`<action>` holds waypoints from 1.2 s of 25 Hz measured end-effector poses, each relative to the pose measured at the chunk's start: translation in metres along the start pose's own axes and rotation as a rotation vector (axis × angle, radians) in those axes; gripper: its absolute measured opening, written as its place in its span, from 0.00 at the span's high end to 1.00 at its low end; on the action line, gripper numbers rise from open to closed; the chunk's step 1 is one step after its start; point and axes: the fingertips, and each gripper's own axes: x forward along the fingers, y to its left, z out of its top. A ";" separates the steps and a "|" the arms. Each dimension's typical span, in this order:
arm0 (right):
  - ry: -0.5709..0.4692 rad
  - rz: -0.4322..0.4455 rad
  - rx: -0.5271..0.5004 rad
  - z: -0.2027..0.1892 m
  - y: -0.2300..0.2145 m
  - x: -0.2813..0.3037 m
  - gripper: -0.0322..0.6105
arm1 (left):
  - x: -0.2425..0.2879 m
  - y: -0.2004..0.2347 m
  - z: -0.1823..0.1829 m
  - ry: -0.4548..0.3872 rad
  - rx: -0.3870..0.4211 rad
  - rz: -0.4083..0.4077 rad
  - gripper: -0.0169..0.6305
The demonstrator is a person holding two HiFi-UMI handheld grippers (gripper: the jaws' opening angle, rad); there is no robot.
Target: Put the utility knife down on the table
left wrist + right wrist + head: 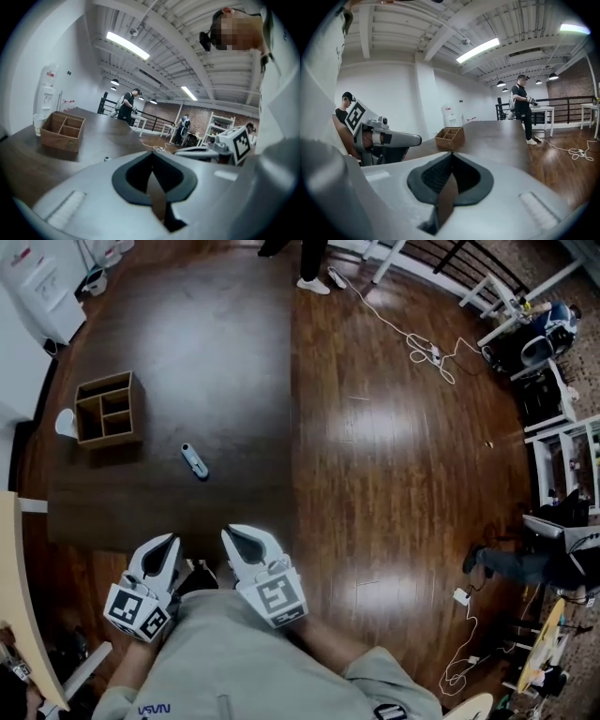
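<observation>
The utility knife [195, 461], grey-blue and short, lies flat on the dark wooden table [206, 343], a little right of a wooden organiser box [106, 409]. In the left gripper view the knife [107, 159] shows as a small speck just over the jaws, with the box [62, 131] further left. Both grippers hang at the table's near edge, close to my chest and apart from the knife. My left gripper [172, 538] is shut with nothing in it. My right gripper [228, 532] is also shut and empty. The jaw tips meet in both gripper views [151, 154] [452, 154].
A white cup [64, 423] stands left of the box. A person [522, 110] stands at the table's far end. Cables [422, 343] trail over the wood floor on the right, with racks and chairs [553, 362] beyond. A water dispenser [37, 287] stands at far left.
</observation>
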 end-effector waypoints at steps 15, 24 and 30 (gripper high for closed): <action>-0.126 -0.118 -0.062 0.031 0.051 -0.047 0.95 | -0.049 -0.067 -0.004 -0.083 0.151 -0.145 0.97; -0.032 -0.166 -0.077 -0.018 0.112 -0.103 0.95 | -0.107 -0.110 -0.051 -0.138 0.034 -0.205 0.97; -0.023 -0.148 -0.106 -0.030 0.134 -0.136 0.95 | -0.136 -0.125 -0.064 -0.170 0.110 -0.179 0.97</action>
